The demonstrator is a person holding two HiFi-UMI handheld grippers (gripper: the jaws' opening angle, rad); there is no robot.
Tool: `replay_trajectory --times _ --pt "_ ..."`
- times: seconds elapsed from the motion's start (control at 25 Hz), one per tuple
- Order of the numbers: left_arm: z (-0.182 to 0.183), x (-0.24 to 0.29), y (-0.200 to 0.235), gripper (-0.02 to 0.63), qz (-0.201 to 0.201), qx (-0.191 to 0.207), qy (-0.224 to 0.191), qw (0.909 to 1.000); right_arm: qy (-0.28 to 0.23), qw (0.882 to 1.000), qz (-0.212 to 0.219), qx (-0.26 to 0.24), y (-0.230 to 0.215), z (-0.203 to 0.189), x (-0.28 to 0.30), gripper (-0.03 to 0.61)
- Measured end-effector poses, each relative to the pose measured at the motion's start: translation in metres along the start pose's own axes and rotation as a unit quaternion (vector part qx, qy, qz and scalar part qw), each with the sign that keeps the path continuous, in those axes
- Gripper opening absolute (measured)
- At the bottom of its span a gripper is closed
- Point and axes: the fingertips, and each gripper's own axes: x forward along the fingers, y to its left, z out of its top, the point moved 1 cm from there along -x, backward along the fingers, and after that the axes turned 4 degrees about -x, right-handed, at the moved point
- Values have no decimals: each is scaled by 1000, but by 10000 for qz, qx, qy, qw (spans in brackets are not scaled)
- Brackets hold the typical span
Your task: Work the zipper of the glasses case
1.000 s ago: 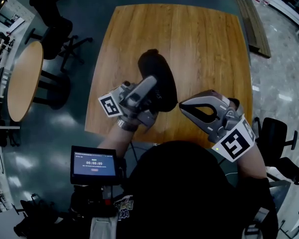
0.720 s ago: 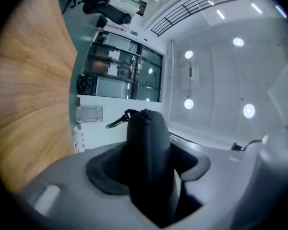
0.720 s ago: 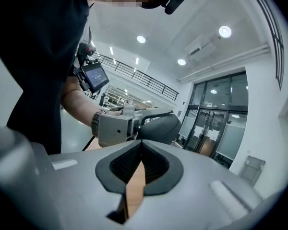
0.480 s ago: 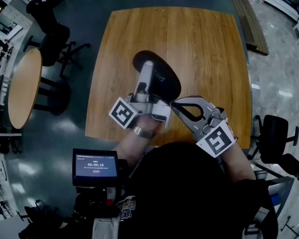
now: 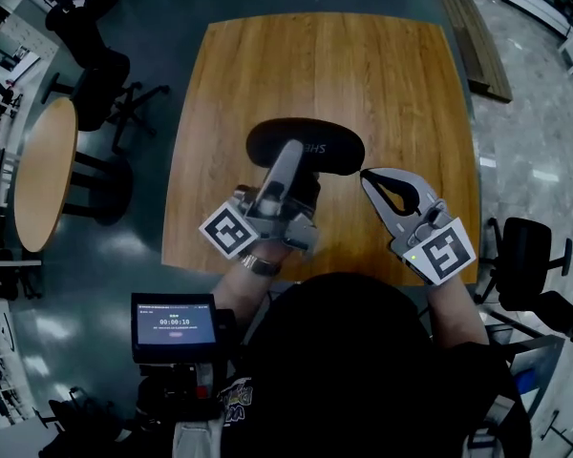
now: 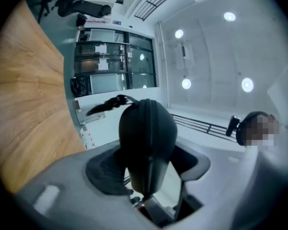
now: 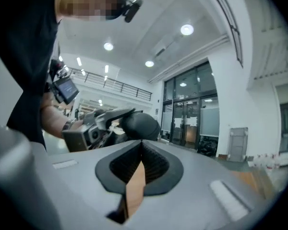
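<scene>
The black oval glasses case (image 5: 315,146) hangs above the wooden table (image 5: 363,74), lying crosswise. My left gripper (image 5: 291,165) is shut on its near side, jaws spread wide around it. In the left gripper view the case (image 6: 149,133) stands between the jaws with its zipper seam facing the camera and a black pull strap (image 6: 105,105) sticking out at the top left. My right gripper (image 5: 366,174) is shut and empty, its tip just right of the case's right end. In the right gripper view the case (image 7: 141,125) shows beyond the closed pads.
A round wooden table (image 5: 43,165) and dark office chairs (image 5: 95,74) stand at the left. Another chair (image 5: 525,256) is at the right, a wooden bench (image 5: 482,46) at the top right. A small screen (image 5: 175,324) sits at the person's waist.
The left gripper has turned the case from pointing away to lying crosswise and lifted it slightly farther. The right gripper, still shut, has shifted right beside the case's end.
</scene>
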Motion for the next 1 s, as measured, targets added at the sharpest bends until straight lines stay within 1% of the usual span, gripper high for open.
replay_trajectory --times 0.04,0.08,0.12,0.28,0.36,0.52,0.56,0.64,0.68,0.8,0.92,1.0 --pt "-6 -2 -2 259 -15 62 122 9999 -119 9999 -93 60 -9 1 -3 3" --pt "-9 -4 -2 258 -9 81 139 9999 -204 9997 -134 33 -13 1 -6 3" --pt "-10 -6 -2 256 13 39 51 10000 -245 9996 -156 -27 -14 2 -7 3" --pt "-2 -12 4 253 113 -351 -728 9967 -275 9990 -325 -150 -9 11 -3 3" --pt "1 -12 3 252 143 -345 -932 9949 -308 9985 -404 -213 -6 15 -1 3" --pt "10 -12 1 252 152 -296 -1168 9926 -126 9966 -392 -712 12 11 1 3" --pt "10 -12 0 252 130 -305 -1171 9926 -87 9971 -440 -620 13 9 0 3" --pt "6 -11 -1 253 62 -332 -1099 9934 -172 9983 -524 -201 8 9 -4 3" --pt "4 -11 -2 255 43 -327 -1062 9938 -243 9983 -504 -163 6 11 -5 3" --pt "2 -10 -3 256 -19 -246 -967 9950 -177 9978 -441 -459 9 10 -5 3" --pt "-5 -10 -9 255 -253 -124 -681 9973 -245 9980 -564 -173 3 10 -10 3" --pt "-15 -9 -15 255 -380 139 -362 9985 -370 9977 -558 -120 -1 14 -13 3"
